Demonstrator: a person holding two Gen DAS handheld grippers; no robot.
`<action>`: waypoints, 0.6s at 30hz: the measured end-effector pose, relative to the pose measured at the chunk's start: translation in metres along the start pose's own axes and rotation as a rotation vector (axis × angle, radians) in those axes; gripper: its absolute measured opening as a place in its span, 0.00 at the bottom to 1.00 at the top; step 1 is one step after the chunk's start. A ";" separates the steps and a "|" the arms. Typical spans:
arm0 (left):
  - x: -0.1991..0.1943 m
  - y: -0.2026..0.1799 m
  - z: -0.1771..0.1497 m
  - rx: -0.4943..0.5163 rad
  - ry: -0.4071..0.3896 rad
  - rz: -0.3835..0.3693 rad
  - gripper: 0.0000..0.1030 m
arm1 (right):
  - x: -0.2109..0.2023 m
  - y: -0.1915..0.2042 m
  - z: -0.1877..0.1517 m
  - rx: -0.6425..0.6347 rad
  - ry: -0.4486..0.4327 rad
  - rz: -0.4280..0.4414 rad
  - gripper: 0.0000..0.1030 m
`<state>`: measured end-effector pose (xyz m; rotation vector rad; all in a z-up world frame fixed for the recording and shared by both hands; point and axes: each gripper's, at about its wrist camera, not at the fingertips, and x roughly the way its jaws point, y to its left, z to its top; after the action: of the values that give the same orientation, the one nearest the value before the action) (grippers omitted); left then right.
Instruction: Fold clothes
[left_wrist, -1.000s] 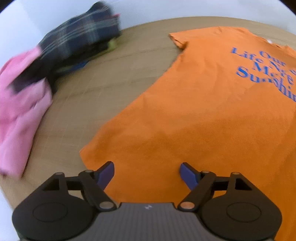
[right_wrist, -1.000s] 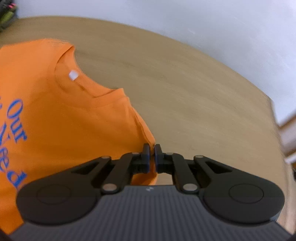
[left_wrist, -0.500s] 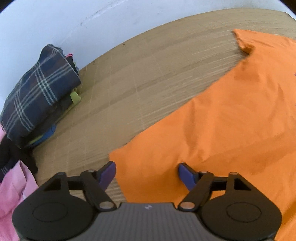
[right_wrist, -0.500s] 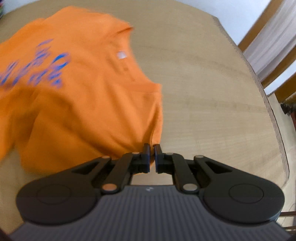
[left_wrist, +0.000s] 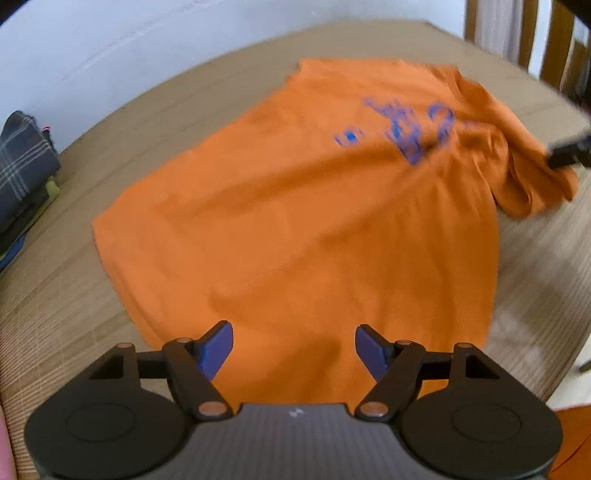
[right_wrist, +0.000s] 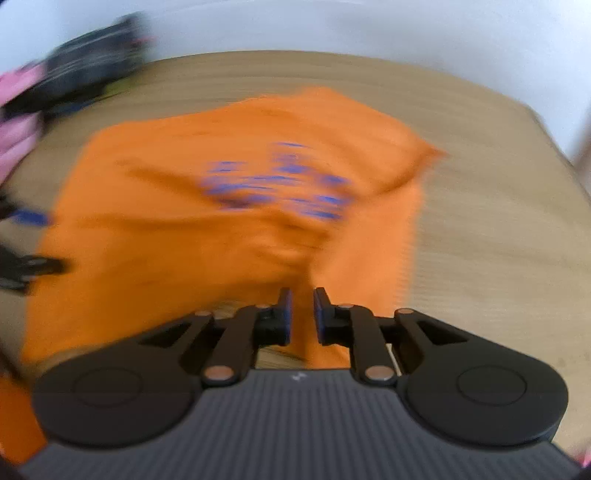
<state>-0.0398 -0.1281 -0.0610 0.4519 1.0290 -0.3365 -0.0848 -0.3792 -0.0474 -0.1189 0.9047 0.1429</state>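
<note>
One soft orange T-shirt (left_wrist: 295, 221), right claw (right_wrist: 300, 310) pinching bunched cloth, left claw (left_wrist: 293, 347) spread wide

Left gripper (left_wrist: 293, 341) is wide open, blue pads (left_wrist: 216, 345) spread toward 10 and 2 o'clock, pointing at 12. Right gripper (right_wrist: 300, 317) is pinched nearly closed on a fold of shirt (right_wrist: 236, 206), a thin gap showing, also aimed at 12.

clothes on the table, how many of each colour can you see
orange t-shirt: 1
dark plaid garment: 1
pink garment: 1
total: 3, though other pieces tucked under the plaid one are too hidden to count
</note>
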 end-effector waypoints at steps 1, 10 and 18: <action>0.004 -0.001 -0.003 0.000 0.017 0.010 0.72 | 0.003 0.007 0.002 -0.044 -0.007 0.000 0.19; 0.010 0.035 -0.042 -0.147 0.093 -0.007 0.84 | 0.042 0.011 0.015 -0.127 0.041 -0.152 0.21; -0.002 0.087 -0.081 -0.172 0.197 0.100 0.85 | 0.010 -0.028 -0.030 0.106 0.311 -0.153 0.25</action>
<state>-0.0594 -0.0121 -0.0773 0.3849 1.2111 -0.1138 -0.0971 -0.4111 -0.0723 -0.1134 1.2068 -0.0683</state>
